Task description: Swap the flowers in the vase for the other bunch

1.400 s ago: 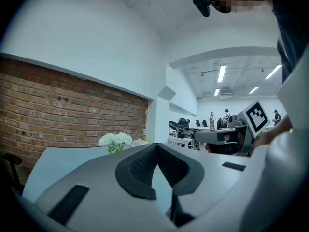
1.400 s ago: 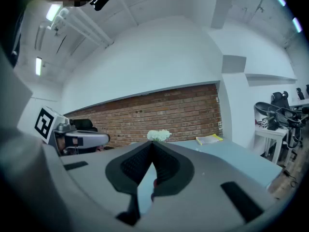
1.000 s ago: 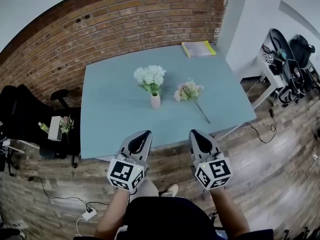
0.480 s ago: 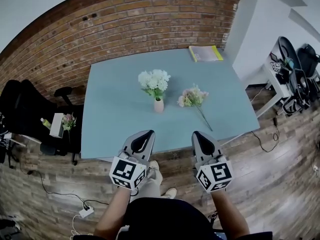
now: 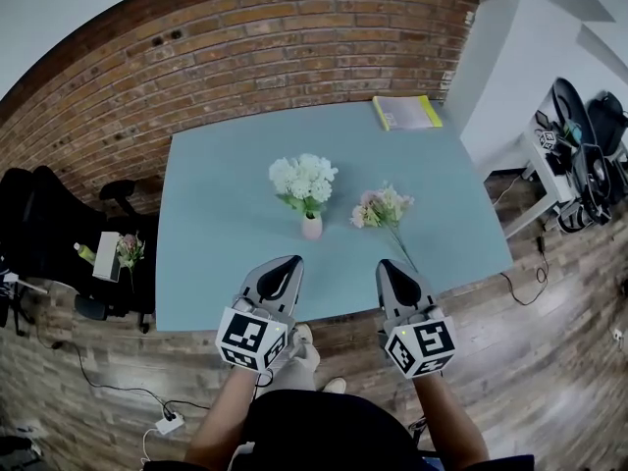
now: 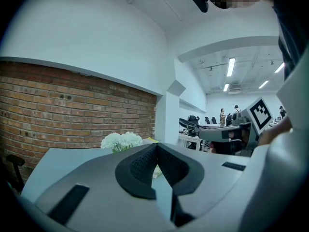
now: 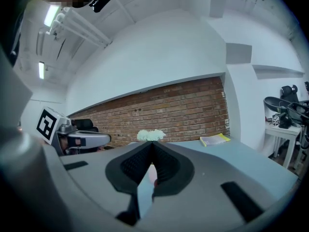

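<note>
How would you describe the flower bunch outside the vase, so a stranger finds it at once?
Find the light blue table before the brick wall. Near its middle a small pink vase holds white flowers; the loose bunch lies just right of it. It alone is pinkish and lies flat, its long stem pointing to the near edge.

Head view overhead, gripper views low; all share white flowers [image 5: 305,177].
</note>
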`<state>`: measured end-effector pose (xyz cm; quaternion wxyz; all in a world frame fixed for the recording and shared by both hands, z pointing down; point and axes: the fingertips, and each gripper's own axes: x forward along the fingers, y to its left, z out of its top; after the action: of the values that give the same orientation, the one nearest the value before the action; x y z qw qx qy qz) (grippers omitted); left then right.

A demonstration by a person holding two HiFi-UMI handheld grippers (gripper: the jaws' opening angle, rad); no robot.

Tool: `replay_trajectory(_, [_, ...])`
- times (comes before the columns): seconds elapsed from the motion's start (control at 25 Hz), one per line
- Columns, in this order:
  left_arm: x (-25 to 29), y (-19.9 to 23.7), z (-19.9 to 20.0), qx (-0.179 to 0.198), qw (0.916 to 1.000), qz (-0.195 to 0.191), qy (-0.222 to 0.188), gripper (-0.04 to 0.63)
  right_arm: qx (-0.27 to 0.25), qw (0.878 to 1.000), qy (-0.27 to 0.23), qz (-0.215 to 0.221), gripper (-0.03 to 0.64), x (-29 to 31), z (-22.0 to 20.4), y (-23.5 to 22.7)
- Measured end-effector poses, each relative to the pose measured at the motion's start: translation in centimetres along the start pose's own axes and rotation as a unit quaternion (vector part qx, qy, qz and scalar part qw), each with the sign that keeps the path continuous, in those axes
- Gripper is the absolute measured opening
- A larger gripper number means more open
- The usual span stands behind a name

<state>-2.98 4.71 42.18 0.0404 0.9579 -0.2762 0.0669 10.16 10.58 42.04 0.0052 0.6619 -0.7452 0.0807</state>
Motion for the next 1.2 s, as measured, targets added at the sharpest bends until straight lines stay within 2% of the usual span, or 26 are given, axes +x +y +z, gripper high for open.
replay_trajectory(0.32, [3.2,4.0,-0.1,-0.001,0.9998,0.008,0.017,0.006,0.007,1.000,0.010,0.001,0.012,4.2,0.5,-1.3])
replay_trajectory(0.64, [5.7,7.7,0.5,-0.009,0.9998,0.004,0.014,0.006,0.008,1.000,0.018,-0.005,0.012,8.3,1.3,-2.2])
replay_trajectory(1.2, [8.8,11.9,2.7,-0.010,0.9990,-0.043,-0.007,0.006,0.002,0.999,0.020,-0.028,0.012,14.2,3.5,-2.7])
